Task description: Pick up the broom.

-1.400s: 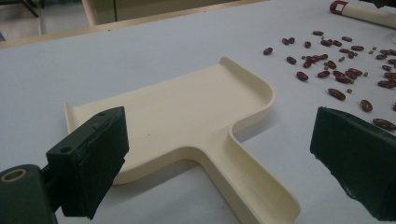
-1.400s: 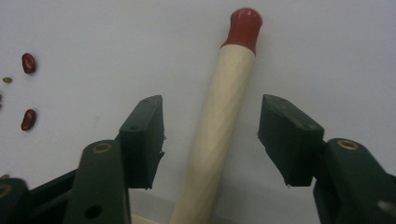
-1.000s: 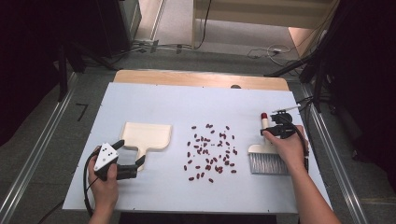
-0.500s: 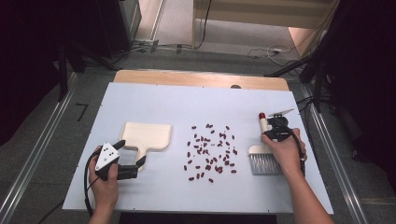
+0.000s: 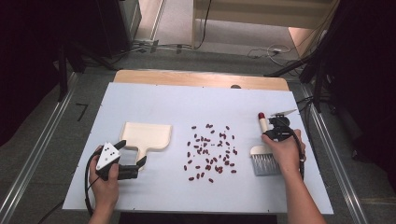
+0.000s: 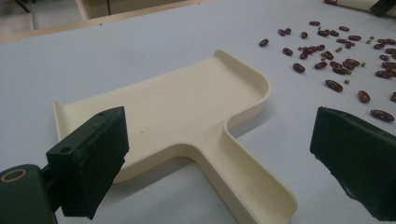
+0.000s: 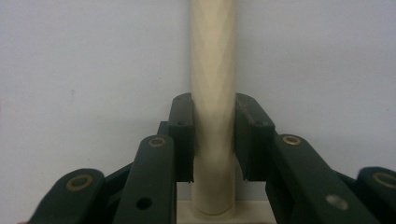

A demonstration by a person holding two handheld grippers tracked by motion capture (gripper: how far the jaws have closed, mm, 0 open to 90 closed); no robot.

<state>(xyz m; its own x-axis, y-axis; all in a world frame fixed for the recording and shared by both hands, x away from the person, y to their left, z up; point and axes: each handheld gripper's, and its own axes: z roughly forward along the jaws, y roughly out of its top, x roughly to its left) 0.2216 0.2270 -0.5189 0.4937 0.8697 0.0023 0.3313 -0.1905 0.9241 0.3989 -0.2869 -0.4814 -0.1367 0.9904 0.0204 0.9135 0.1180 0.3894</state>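
- Across the white bench (image 5: 154, 100), bare surface lay open toward the far edge and on both sides of the scattered red beans (image 5: 209, 151); the near edge ran just in front of my hands.
- Left of the beans lay the cream dustpan (image 5: 145, 136), flat and with nothing in it, its handle pointing toward me.
- My left tongs (image 5: 132, 162) stood wide open near that handle's end, gripping nothing; in the left gripper view the handle ran up between the two pads (image 6: 88, 163) without touching either.
- Right of the beans lay the brush (image 5: 264, 156), bristles toward me, red-tipped handle away.
- My right tongs (image 5: 275, 135) had just been closing, and the pads (image 7: 183, 140) pressed both sides of the pale brush handle (image 7: 212, 70).
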